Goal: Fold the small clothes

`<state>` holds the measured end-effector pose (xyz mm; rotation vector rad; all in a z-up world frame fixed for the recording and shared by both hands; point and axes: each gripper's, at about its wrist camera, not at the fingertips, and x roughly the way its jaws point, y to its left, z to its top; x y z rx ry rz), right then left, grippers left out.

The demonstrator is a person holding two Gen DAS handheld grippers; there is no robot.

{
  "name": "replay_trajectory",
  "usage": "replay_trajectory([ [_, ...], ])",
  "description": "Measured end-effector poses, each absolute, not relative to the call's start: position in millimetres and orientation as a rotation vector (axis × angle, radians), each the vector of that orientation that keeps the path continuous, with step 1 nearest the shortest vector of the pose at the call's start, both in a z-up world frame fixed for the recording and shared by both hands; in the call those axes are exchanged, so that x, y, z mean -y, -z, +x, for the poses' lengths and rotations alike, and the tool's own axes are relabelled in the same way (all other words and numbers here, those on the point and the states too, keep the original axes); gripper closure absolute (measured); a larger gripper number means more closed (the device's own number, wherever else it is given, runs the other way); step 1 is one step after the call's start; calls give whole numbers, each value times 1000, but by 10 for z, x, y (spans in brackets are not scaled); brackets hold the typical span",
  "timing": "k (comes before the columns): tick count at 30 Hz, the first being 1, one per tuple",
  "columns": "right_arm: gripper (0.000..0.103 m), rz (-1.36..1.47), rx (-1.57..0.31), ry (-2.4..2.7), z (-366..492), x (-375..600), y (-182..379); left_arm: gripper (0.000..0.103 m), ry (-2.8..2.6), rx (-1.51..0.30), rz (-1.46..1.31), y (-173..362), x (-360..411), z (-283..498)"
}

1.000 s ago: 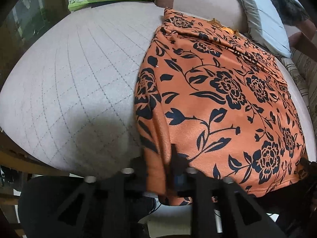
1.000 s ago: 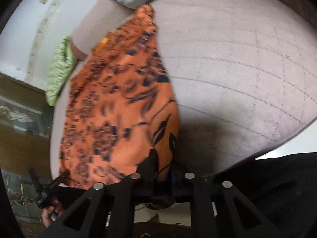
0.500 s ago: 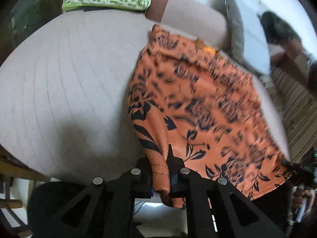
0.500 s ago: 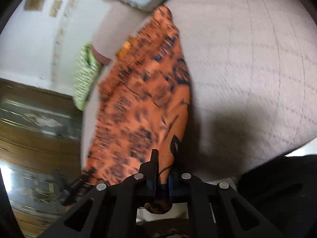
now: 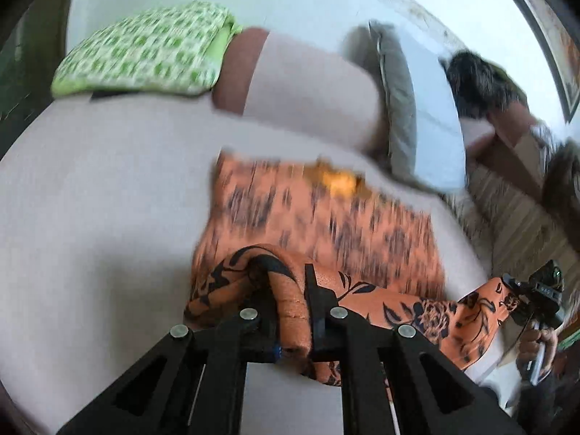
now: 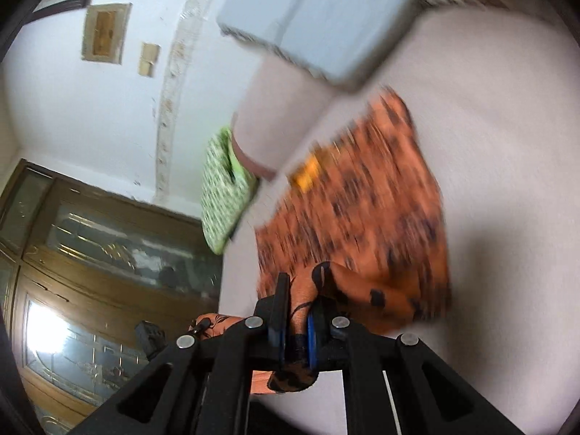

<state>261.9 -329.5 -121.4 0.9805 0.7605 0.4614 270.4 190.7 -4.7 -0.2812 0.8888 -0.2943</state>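
lifting orange garment (image 5: 380, 217) hem off sofa (image 5: 90, 217), both grippers now clamped.

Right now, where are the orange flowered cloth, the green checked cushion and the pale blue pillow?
orange flowered cloth (image 5: 326, 224), left wrist view, flat middle.
green checked cushion (image 5: 145, 54), left wrist view, top face.
pale blue pillow (image 6: 319, 14), right wrist view, broad face.

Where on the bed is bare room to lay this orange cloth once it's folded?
Left of the orange cloth, the bedspread lies bare up to the green pillow. Its other side, seen in the right wrist view, is bare too. The head end is crowded: bolster, grey pillow.
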Motion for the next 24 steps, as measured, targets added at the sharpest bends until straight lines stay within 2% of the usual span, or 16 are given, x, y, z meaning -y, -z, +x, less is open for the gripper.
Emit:
replay_trajectory([
  [2, 95, 1011, -741, -402, 3067, 3437, 1201, 86, 232, -882, -335, 83, -1943, 3389],
  [3, 92, 1028, -756, -334, 3465, 3555, 1325, 75, 190, -882, -341, 185, -1961, 3664],
  [4, 80, 1038, -795, -294, 3735, 3611, 1495, 42, 151, -901, -332, 329, -1973, 3939],
  [5, 65, 1026, -846, -234, 3912, 3639, 1654, 31, 96, -938, -312, 510, -1999, 4184],
  [6, 22, 980, -919, -117, 4017, 3650, 1825, 32, -13, -990, -292, 730, -2070, 4376],
  [7, 19, 954, -935, -57, 3980, 3647, 1918, 35, -77, -1022, -304, 873, -2160, 4441],
  [10, 19, 853, -877, -98, 3672, 3559, 1923, 34, -69, -974, -364, 992, -2419, 4211],
  [13, 19, 691, -893, -127, 3507, 3410, 1884, 34, -35, -932, -267, 994, -2450, 3868],
  [15, 19, 638, -941, -177, 3571, 3273, 1940, 31, 62, -983, -218, 1079, -2307, 3819],
  [17, 19, 640, -969, -224, 3661, 3180, 2013, 21, 154, -1062, -130, 1294, -2083, 3882],
  [19, 19, 660, -1063, -242, 3821, 3030, 2240, 20, 141, -1134, -76, 1563, -1933, 3949],
  [20, 19, 617, -1062, -218, 3850, 2944, 2256, 23, 106, -1079, -43, 1571, -1874, 3926],
  [21, 22, 520, -1068, -221, 3877, 2818, 2204, 36, 104, -1072, -33, 1551, -1839, 3932],
  [22, 46, 466, -1087, -220, 3897, 2739, 2176, 83, 143, -1085, -63, 1520, -1807, 3964],
  [23, 68, 477, -1119, -223, 3934, 2704, 2180, 88, 133, -1120, -107, 1473, -1788, 4035],
  [24, 78, 496, -1146, -215, 3983, 2689, 2175, 89, 113, -1135, -106, 1451, -1763, 4068],
])
